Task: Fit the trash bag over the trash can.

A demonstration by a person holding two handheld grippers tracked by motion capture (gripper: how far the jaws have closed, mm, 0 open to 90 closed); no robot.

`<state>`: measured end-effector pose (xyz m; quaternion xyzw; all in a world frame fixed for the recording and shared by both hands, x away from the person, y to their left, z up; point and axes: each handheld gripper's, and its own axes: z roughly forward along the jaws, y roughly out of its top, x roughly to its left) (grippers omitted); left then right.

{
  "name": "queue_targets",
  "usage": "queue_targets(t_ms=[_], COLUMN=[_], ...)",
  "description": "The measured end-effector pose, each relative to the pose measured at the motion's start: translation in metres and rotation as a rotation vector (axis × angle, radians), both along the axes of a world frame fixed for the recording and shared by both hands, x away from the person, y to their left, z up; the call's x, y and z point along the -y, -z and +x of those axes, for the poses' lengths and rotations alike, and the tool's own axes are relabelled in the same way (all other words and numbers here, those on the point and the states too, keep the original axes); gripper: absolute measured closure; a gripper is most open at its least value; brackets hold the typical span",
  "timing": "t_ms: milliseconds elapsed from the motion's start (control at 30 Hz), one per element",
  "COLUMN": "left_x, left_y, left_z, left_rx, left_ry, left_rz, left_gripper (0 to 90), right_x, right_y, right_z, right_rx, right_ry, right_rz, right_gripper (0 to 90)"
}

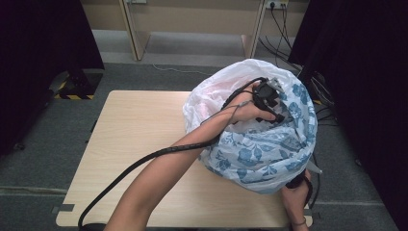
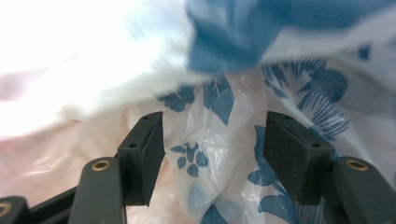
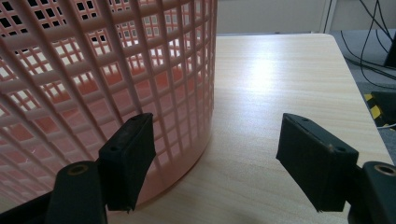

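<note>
left hand-held gripper (image 2: 210,158) | jaws apart inside plastic bag (image 2: 219,116) | holds nothing

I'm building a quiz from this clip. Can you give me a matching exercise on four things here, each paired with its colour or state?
1. bag
2. basket
3. left gripper
4. table

a. pale wood
b. pink plastic grid
c. open, inside the bag
d. white with blue flowers

Pairs: 1-d, 2-b, 3-c, 4-a
</note>
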<state>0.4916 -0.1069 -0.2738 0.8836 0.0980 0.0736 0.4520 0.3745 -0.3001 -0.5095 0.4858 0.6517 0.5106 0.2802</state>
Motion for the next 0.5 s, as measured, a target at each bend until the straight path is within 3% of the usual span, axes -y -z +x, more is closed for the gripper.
queue_targets(t_ms=[200, 333, 500], left_x=[-0.019, -0.030, -0.053], left_y=[-0.020, -0.027, -0.030], left_z=[-0.002, -0.004, -0.011], left_rx=[0.032, 0.047, 0.067], left_ry=[-0.010, -0.003, 0.033], left_rz=[-0.032, -0.044, -0.094], left_gripper=[37.9, 37.9, 37.9], right_x=[0.000, 0.000, 0.000], right_y=[0.000, 0.000, 0.000], right_z=[0.000, 0.000, 0.000], right_rx=[0.002, 0.004, 0.005], right_ry=[0.001, 0.002, 0.001], right_rz=[-0.003, -0.005, -0.005], right_gripper=[27.8, 27.8, 27.8])
